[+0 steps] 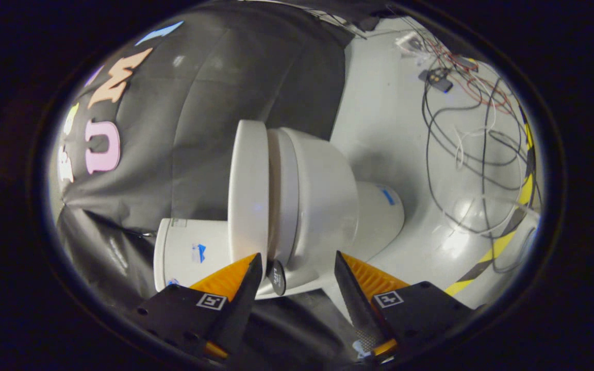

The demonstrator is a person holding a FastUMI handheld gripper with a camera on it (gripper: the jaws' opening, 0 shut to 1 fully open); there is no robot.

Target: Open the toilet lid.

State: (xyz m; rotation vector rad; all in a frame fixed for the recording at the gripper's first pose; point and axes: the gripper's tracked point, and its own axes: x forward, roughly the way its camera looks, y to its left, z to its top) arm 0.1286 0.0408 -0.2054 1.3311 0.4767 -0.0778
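Toilet lid (248, 190) edge sits just ahead of one finger, seam toward the gap; fingers (297, 268) wide apart, holding nothing.

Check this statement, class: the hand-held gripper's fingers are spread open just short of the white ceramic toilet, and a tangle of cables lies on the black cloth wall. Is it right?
One detail is wrong. The tangle of cables lies on the pale grey floor, not the cloth wall. The gripper view shows the hand-held gripper open just short of the white ceramic toilet.
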